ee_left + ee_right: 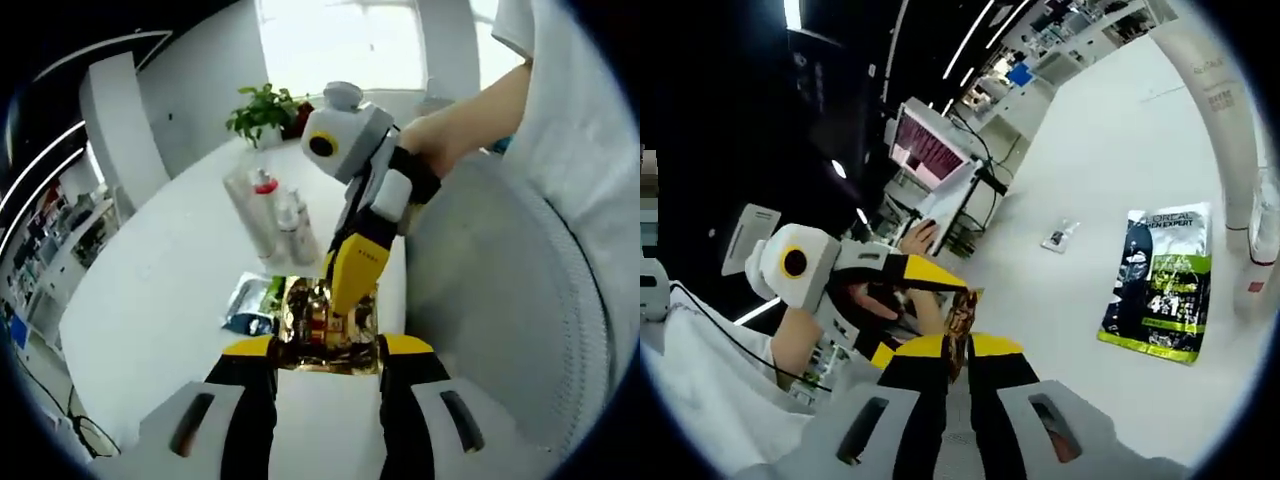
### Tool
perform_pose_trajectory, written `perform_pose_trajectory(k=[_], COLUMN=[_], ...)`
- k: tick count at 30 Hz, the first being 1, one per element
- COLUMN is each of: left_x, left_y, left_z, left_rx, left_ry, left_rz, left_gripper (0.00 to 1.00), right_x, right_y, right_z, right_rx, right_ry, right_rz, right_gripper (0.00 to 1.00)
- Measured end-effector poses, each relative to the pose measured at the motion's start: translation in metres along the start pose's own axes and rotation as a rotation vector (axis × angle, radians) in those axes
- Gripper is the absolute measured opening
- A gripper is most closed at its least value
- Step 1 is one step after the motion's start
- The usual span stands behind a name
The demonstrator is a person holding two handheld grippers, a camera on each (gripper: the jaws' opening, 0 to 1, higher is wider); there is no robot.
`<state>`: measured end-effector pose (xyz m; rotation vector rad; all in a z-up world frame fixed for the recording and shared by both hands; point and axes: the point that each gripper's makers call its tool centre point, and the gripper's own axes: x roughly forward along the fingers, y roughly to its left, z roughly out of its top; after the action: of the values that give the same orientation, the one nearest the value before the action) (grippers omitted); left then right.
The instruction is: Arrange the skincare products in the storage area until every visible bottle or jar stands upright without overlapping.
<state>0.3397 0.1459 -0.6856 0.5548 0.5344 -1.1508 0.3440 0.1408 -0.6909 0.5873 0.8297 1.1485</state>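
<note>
A shiny gold packet (322, 325) sits between my left gripper's (328, 347) yellow-tipped jaws, which press on its two sides. My right gripper (345, 298) comes down from the upper right and pinches the packet's top edge. In the right gripper view the gold packet (960, 318) stands edge-on in my right gripper (952, 350), whose jaws are nearly together. A yellow finger (925, 272) of the left gripper reaches it from the left. Two clear bottles (265, 210) (297, 226) stand upright on the white table (160, 290). A dark green sachet (1160, 285) lies flat.
A small sachet (1060, 235) lies apart on the table. A potted plant (262, 110) stands at the far edge. A grey chair back (500, 290) is on the right. A person's arm (470, 115) holds the right gripper. White bottles (1230, 130) rise at the right edge.
</note>
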Motion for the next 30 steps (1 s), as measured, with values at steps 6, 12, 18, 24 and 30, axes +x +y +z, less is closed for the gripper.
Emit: perform_pose_trajectory(k=[6,12,18,24,30], left_x=[0.002,0.001,-0.004,-0.013,-0.021], left_y=[-0.001,0.003,0.011,0.021,0.020], left_z=[0.000,0.006,0.006,0.003,0.007], left_rx=[0.009,-0.063,-0.174,-0.403,-0.682], left_ry=[0.008,-0.053,-0.111,-0.224,-0.392], left_rz=[-0.013,-0.010,0.029,0.066,0.029], left_gripper=[0.37,0.39,0.53,0.60,0.55], right_x=[-0.001,-0.005,-0.008,-0.010,-0.010], right_y=[0.001,0.001,-0.004,-0.003,0.000], right_z=[-0.001,-0.003,0.005,0.010,0.018], right_rx=[0.030,0.038,0.056,0.062,0.083], right_ry=[-0.009,-0.023,-0.064,-0.087,-0.129], right_rz=[0.014,0.013,-0.004,-0.002,0.019], right_gripper=[0.02,0.01,0.01,0.01,0.01])
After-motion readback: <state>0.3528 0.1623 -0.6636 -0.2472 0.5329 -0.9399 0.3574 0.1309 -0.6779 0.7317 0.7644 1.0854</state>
